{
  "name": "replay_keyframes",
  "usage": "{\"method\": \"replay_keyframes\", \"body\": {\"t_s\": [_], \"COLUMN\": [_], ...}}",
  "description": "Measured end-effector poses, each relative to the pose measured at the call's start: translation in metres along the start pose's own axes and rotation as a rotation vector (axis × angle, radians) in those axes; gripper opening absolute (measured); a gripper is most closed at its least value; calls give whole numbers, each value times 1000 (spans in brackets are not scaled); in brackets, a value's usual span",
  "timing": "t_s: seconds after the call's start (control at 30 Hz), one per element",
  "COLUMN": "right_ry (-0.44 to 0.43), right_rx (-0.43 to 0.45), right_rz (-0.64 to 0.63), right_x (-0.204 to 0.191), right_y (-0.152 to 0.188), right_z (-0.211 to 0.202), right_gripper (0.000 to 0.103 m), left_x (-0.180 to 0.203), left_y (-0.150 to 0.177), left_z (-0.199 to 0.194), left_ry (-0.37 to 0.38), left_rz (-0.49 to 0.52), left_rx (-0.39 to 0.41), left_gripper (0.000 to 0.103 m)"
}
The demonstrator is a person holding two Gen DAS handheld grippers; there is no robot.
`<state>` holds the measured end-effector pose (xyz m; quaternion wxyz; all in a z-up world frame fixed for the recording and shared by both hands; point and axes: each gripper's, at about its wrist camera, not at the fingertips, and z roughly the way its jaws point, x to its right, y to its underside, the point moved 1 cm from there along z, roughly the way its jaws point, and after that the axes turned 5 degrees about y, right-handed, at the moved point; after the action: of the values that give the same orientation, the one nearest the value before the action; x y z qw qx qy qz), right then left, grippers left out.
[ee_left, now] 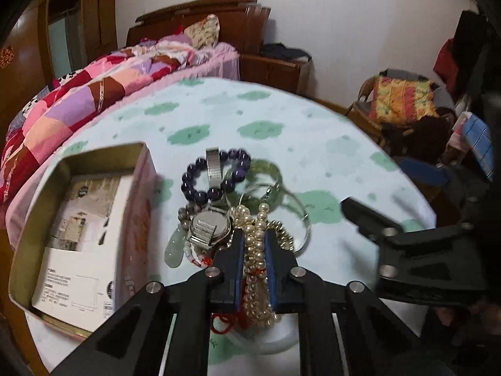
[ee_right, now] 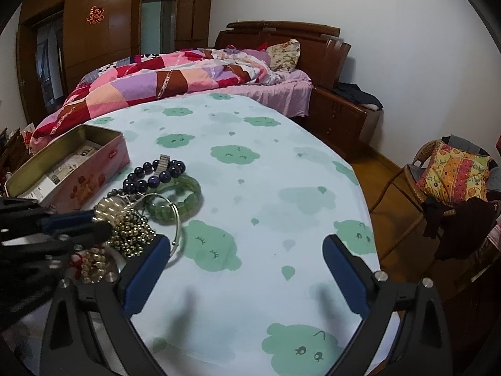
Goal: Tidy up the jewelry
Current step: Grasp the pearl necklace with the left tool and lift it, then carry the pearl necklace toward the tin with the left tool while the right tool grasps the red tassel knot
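L gripper (ee_left: 254,238) is clamped on the pearls (ee_left: 256,250) at the pile's near edge beside the tin (ee_left: 103,153), R gripper (ee_right: 247,250) spread w/ nothing in it; strand looks light, limp, slippery, so grip mid-bunch.

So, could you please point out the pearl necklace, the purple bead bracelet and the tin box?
pearl necklace (ee_left: 255,250), left wrist view, strands between pads.
purple bead bracelet (ee_left: 200,195), left wrist view, lower beads.
tin box (ee_right: 94,169), right wrist view, pink side wall.
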<state>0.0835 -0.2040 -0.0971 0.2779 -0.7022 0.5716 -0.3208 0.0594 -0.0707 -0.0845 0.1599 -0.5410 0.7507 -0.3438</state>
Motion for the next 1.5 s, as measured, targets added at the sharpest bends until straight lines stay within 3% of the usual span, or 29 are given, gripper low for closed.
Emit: {"method": "replay_keyframes", "body": {"t_s": [0.17, 0.3, 0.5, 0.7, 1.07, 1.5], "right_ry": [-20, -99, -170, -196, -343, -458], "right_rx": [-4, -56, -101, -111, -100, -87], "right_rz": [13, 8, -23, -58, -199, -316], "right_x": [2, -4, -18, -34, -90, -124], "right_y": [1, 0, -9, -14, 0, 8], "right_z": [5, 16, 27, 28, 0, -20], "right_gripper": [95, 63, 48, 42, 37, 37], "left_x": [-1, -6, -18, -32, -45, -73], "left_y": [-11, -22, -33, -28, -11, 2], "left_z": [-34, -55, -65, -65, -66, -78], "left_ry": [-15, -30, -52, -78, -133, -178], "left_rz": [7, -3, -15, -58, -74, -138], "left_rx": [98, 169, 208, 206, 189, 202], "left_gripper": [12, 12, 12, 12, 12, 12]}}
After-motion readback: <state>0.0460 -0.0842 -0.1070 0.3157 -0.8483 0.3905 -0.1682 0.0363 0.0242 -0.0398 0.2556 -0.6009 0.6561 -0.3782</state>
